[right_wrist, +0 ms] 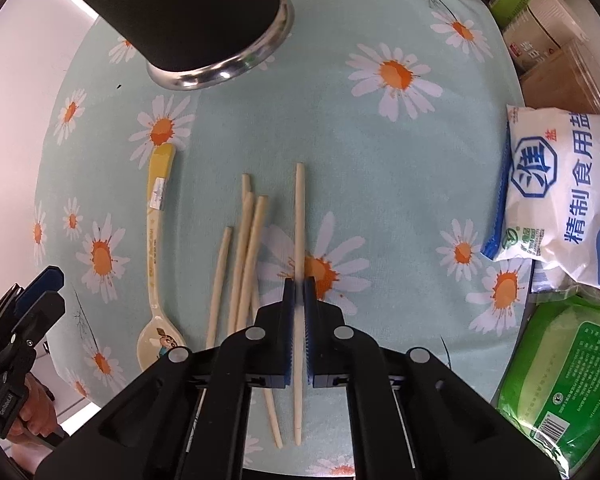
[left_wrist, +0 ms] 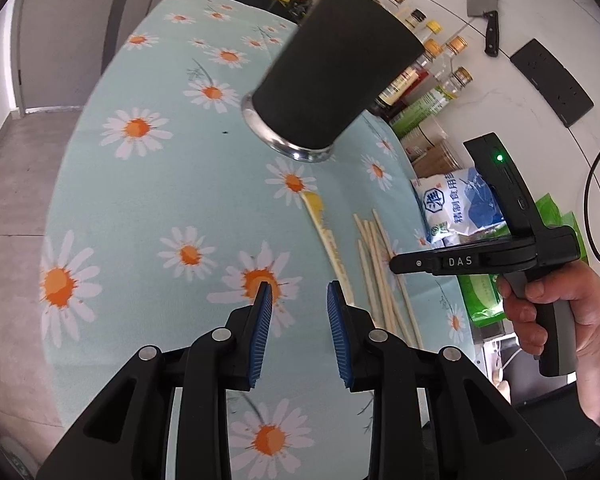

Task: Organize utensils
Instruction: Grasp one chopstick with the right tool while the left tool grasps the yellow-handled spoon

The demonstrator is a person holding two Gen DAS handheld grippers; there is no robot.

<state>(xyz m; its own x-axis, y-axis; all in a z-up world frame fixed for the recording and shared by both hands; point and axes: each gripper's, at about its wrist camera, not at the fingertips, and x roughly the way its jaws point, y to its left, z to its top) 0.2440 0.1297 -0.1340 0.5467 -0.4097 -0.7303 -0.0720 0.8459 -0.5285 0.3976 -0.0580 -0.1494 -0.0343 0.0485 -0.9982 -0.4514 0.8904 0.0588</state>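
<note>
The letters "DAS" are showing in white on the black body of the right tool (left_wrist: 404,266), seen from the left wrist view, with a green light glowing on the unit above it. A white and blue salt bag (right_wrist: 560,196) is lying at the right edge of the bench (right_wrist: 340,140), printed with large blue Chinese characters; beside it a green packet (right_wrist: 564,376) is carrying a barcode. The yellow spoon (right_wrist: 156,256) is bearing small lettering along its handle, too small to read, and a cartoon figure in its bowl.

The right tool (right_wrist: 299,292) is pointing straight down over the daisy-print cloth, a hand (left_wrist: 556,312) wrapping its grey grip. Its jaws are pinching one chopstick (right_wrist: 299,216) near the middle of the bench. The other chopsticks (right_wrist: 244,256) are lying loose just left of it, the spoon further left.

The left tool (left_wrist: 298,300) is tilting down toward the bench, jaws narrowly parted with nothing between them. The black utensil holder (left_wrist: 332,76) with its steel base is standing toward the far edge.
</note>
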